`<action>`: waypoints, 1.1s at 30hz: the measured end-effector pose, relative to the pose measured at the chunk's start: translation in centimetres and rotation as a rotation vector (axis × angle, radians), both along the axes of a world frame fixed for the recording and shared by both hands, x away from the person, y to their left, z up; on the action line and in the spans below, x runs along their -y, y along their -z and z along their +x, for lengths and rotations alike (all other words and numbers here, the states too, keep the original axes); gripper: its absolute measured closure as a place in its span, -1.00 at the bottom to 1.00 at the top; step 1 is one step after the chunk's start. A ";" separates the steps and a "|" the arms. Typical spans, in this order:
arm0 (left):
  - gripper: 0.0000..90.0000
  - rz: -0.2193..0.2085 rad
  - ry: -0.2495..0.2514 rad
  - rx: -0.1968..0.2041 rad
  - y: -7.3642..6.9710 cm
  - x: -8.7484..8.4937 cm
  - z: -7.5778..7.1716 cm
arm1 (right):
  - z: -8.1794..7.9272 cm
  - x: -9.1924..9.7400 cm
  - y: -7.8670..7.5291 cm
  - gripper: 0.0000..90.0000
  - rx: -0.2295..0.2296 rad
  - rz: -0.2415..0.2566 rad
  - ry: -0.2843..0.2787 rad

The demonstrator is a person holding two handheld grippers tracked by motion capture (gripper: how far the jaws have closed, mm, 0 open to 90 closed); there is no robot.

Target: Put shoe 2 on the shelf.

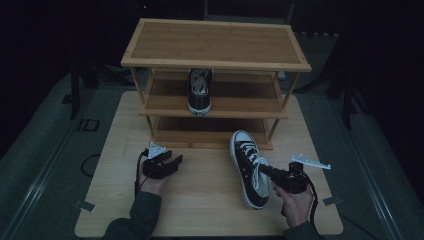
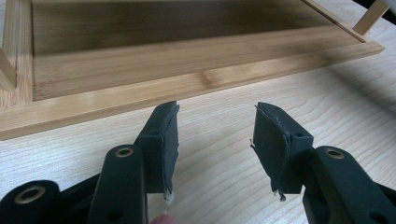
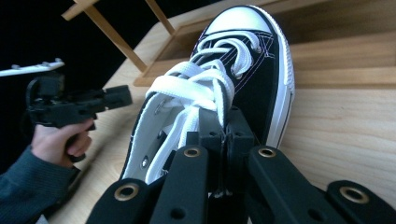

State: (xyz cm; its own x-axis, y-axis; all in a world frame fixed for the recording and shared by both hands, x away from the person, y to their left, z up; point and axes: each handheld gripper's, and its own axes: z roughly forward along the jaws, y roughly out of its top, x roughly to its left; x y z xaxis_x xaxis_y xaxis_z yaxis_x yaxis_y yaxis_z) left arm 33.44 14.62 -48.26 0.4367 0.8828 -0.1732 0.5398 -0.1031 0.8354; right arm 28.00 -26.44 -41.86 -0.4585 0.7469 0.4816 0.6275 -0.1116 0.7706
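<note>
From the high view there's a three-tier bamboo shoe rack (image 1: 215, 42) at the far side of the light wood table (image 1: 200, 200), and everything else sits relative to that rack. One black-and-white canvas sneaker (image 1: 200, 90) is parked on the rack's middle shelf, toe toward the person. The second sneaker (image 1: 248, 167) lies on the table just in front of the rack's right half, toe pointing at the bottom shelf. The right gripper (image 1: 267, 171) comes in from that shoe's right side and has its jaws pinched together on the shoe's side wall by the opening. The left gripper (image 1: 172, 161) sits in front of the rack's left half, jaws apart, nothing in them

Left gripper view: the left gripper (image 2: 215, 135) has its two black pads spread wide over bare table, with the rack's bottom shelf (image 2: 187, 60) just ahead of them

Right gripper view: the right gripper (image 3: 223, 135) is clamped shut on the edge of the second sneaker (image 3: 254, 65) beside the white laces, white toe cap aimed at the rack's lowest shelf. Off to the left you can see the other hand (image 3: 63, 142) holding the left gripper (image 3: 116, 97)
</note>
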 end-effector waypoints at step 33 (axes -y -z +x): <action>0.13 -0.003 -0.004 -0.012 0.1 -0.1 0.2 | -0.7 -0.3 -7.9 0.97 0.125 0.128 -0.105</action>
State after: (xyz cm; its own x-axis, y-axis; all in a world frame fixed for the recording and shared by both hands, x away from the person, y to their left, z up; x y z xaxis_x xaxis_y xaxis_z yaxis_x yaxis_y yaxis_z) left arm 33.61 14.68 -48.40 0.4307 0.8841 -0.1810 0.5499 -0.0981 0.8295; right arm 27.27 -26.13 -34.00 -0.5930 0.6278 0.5042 0.5415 -0.1525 0.8267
